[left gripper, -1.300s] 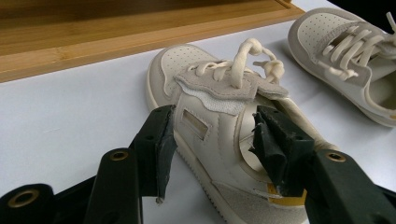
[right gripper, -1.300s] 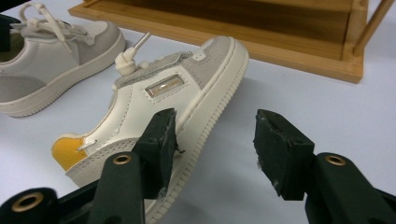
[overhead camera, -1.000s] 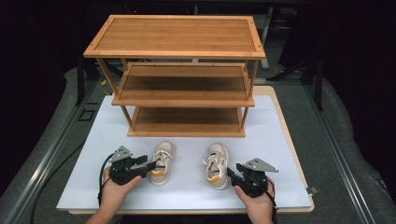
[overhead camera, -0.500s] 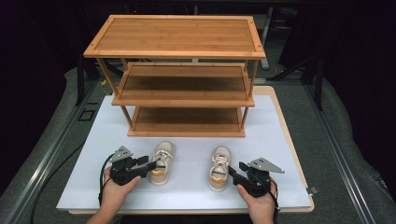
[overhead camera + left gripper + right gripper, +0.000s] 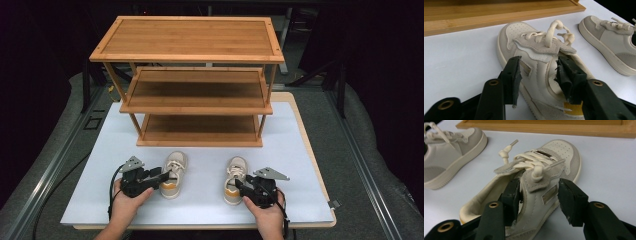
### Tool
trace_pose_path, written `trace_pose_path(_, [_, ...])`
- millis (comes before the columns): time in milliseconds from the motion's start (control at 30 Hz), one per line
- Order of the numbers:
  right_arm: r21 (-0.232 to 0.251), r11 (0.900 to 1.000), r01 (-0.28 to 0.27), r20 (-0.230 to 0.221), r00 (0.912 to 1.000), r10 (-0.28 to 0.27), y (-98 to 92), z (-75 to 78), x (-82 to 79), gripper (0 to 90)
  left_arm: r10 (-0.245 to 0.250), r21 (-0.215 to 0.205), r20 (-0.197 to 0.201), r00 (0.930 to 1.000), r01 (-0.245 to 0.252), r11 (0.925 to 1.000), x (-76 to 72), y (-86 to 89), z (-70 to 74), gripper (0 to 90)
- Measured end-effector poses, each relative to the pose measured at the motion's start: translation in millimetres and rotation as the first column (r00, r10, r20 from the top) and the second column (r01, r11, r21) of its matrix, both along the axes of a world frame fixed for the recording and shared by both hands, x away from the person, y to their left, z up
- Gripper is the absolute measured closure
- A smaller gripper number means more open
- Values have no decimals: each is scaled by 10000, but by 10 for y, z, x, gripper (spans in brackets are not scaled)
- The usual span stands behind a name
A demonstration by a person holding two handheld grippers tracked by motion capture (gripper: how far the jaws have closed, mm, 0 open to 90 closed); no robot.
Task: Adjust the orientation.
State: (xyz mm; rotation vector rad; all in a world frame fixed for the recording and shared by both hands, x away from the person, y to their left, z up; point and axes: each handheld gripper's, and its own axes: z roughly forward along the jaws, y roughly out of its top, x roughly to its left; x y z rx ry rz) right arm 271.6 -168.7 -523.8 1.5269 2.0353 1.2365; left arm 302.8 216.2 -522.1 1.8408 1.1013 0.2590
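Our left gripper (image 5: 539, 75) straddles the left cream leather sneaker (image 5: 536, 57), jaws closing, pads apart; right gripper (image 5: 540, 197) likewise on right cream sneaker (image 5: 541, 175).

From my station, the heel of the left shoe (image 5: 541, 75) runs off the bottom edge of the left gripper view, its inner side hidden behind the left tongs (image 5: 537, 75). The right shoe's (image 5: 536, 190) heel is likewise cut off. I cannot tell whether either pad presses. The rack's (image 5: 192, 90) rear legs are hidden by its shelves.
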Motion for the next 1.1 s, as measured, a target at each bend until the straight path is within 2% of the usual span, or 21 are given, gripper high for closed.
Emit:
trace_pose_path(67, [265,9996,-44,-97,9999,47,-19,-6,21,542,32,60,-26,10000,-32,10000,7,-15,-2,555])
trace_pose_path(167, [341,9994,9,-83,10000,-6,-1,-10,36,545,12,206,-38,10000,-11,9998,10,-29,9,563])
trace_pose_path(333, [350,9993,-116,8,9999,116,59,-20,54,547,122,234,-86,9999,-120,9997,-3,-53,15,580])
trace_pose_path(467, [408,9991,-144,-34,9999,145,86,-20,67,546,-102,19,-224,9997,102,9999,-33,-109,7,593])
trace_pose_path(567, [330,9992,-245,-39,9997,246,132,-15,86,546,-37,211,-115,9999,40,9998,-43,-177,12,589])
trace_pose_path(733, [243,9987,-456,-40,9989,457,232,-4,152,546,-17,118,-93,10000,18,9999,-25,-234,1,601])
trace_pose_path(900, [410,9965,-732,-96,9972,736,381,-12,240,546,-142,-188,-208,9997,138,9997,-19,-324,-12,599])
trace_pose_path(1067, [534,9929,-1063,-57,9943,1068,501,-28,310,547,-304,-171,-238,9993,300,9994,-12,-394,-7,599])
trace_pose_path(1100, [540,9918,-1157,-94,9932,1164,511,-27,317,547,-260,-341,-312,9992,249,9991,-5,-407,-9,600])
